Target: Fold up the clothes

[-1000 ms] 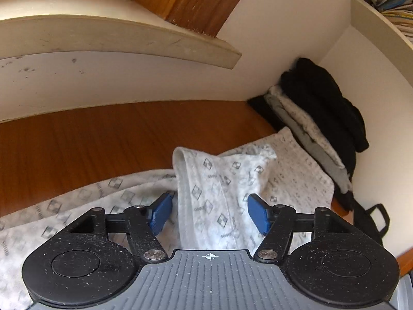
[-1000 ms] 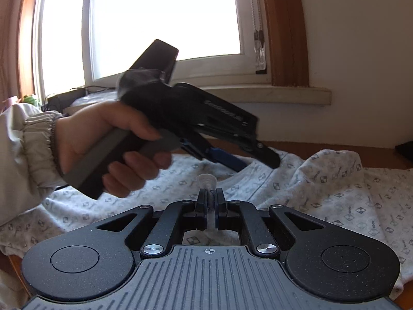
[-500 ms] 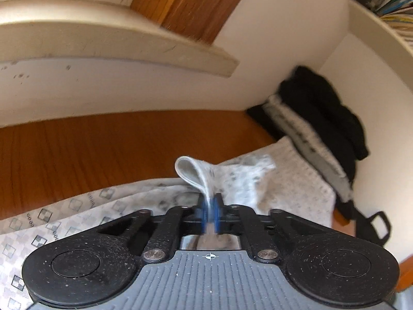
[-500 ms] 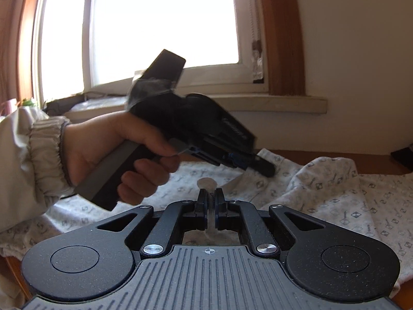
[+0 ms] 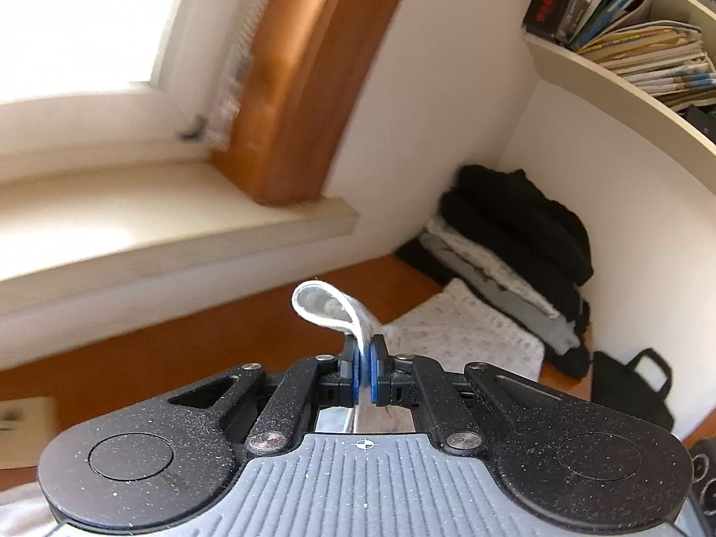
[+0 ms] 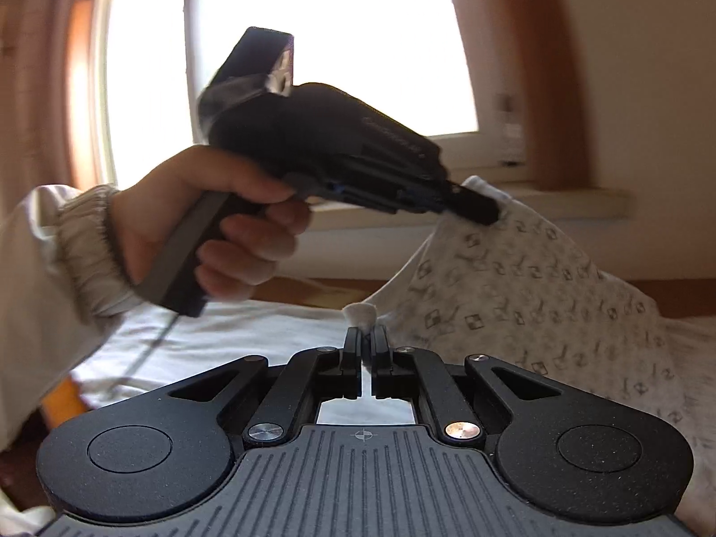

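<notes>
A white garment with a small grey diamond print (image 6: 514,295) lies across a wooden table (image 5: 188,349). My left gripper (image 5: 366,371) is shut on a ribbed band of the garment (image 5: 331,308), which loops up above its blue pads. In the right wrist view that left gripper (image 6: 474,206), held in a person's hand (image 6: 223,223), lifts the cloth into a tented peak. My right gripper (image 6: 366,358) is shut on another bit of the same garment's edge (image 6: 360,313), lower down and nearer the table.
A stack of folded clothes, black on top (image 5: 514,246), sits in the corner of the table against the wall. A black bag (image 5: 635,385) lies beside it. A window sill (image 5: 156,223) runs behind the table, and a shelf of books (image 5: 635,36) hangs above right.
My left gripper closed on the garment's band and rose, pulling the cloth up off the table. My right gripper stayed shut on its edge and lifted slightly.
</notes>
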A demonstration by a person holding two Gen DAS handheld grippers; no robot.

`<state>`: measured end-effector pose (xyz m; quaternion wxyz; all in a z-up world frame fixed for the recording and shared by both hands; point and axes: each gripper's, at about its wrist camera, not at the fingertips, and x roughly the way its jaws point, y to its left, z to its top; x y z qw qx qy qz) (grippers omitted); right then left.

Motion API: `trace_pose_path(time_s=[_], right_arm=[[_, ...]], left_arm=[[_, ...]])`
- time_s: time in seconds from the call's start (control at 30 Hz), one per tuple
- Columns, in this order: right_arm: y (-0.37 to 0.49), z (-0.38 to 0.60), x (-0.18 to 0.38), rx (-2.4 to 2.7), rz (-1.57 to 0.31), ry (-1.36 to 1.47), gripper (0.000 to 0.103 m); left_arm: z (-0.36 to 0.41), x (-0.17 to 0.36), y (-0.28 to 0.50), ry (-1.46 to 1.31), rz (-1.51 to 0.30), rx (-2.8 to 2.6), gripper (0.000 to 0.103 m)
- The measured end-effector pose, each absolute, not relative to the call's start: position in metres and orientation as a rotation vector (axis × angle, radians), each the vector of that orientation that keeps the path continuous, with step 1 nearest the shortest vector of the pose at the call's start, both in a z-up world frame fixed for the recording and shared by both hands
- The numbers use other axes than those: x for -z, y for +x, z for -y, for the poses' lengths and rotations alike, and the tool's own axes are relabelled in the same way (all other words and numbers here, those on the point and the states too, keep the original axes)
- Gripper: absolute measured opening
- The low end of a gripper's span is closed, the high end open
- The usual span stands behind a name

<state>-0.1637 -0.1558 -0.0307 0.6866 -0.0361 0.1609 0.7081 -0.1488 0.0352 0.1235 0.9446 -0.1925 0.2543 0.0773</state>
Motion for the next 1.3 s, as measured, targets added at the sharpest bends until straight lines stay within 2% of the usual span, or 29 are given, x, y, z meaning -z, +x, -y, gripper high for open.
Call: trace_pose_path(time_s=[0.27,0.5,0.77,0.9,1.17,1.27,1.3], right_arm=[[-0.277,0.103,-0.002,-1.883,-0.304,-0.133,0.005],[-0.374,0.044,-0.012,-2.086,-0.287,-0.137,0.002],[-0.458,0.01,-0.016,-2.215,-0.272,-0.207,0.002],[-0.472,0.007,-0.005,-2.156,-0.178,-0.333,0.002],[-0.456,-0.016,0.025,-2.011,-0.217,-0.547,0.015],[-0.47,-0.03,0.03,-1.984,-0.184,-0.635,0.027],[-0.474,-0.035,0.032,-1.977,-0.176,-0.666,0.035]], left_arm=[[-0.062,-0.177,-0.295,-0.269,-0.532,-0.352,0.004],[-0.093,-0.195,-0.412,-0.288,-0.535,-0.535,0.004],[-0.111,-0.191,-0.492,-0.317,-0.547,-0.627,0.004],[-0.132,-0.172,-0.504,-0.376,-0.547,-0.643,0.004],[-0.165,-0.114,-0.479,-0.445,-0.605,-0.656,0.004],[-0.174,-0.1,-0.476,-0.467,-0.618,-0.666,0.004],[-0.176,-0.097,-0.475,-0.47,-0.625,-0.671,0.004]])
